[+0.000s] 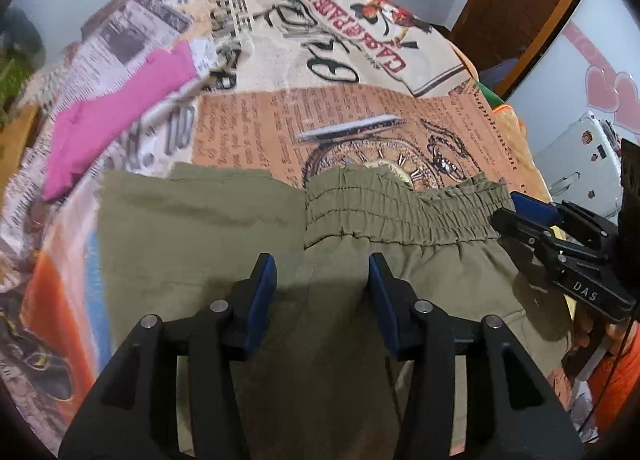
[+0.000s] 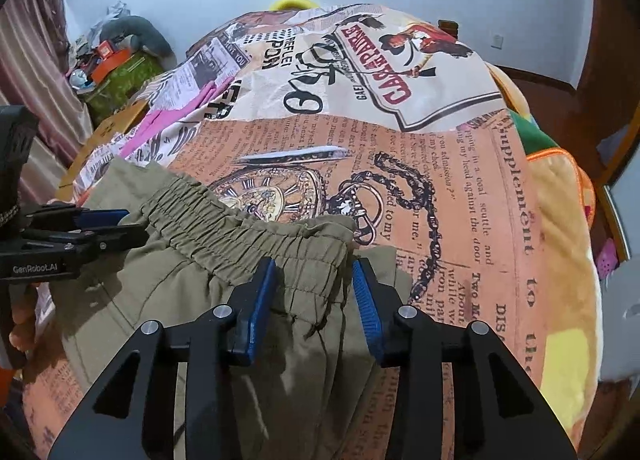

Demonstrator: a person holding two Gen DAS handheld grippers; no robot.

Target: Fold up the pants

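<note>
both black two-finger grippers, left [image 1: 322, 272] and right [image 2: 314, 280], angle down with jaws apart over olive-green elastic-waist pants [image 1: 224, 228] on a newspaper-print bedspread [image 2: 440, 164], lower frame.

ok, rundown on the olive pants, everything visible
The olive pants are thin woven fabric with a shirred elastic waistband, lying fairly flat on the newspaper-print bedspread, seemingly already folded, a leg hem beside the waistband. Both tongs straddle them without visibly pinching: left tongs below the waistband, right tongs at its end.
</note>
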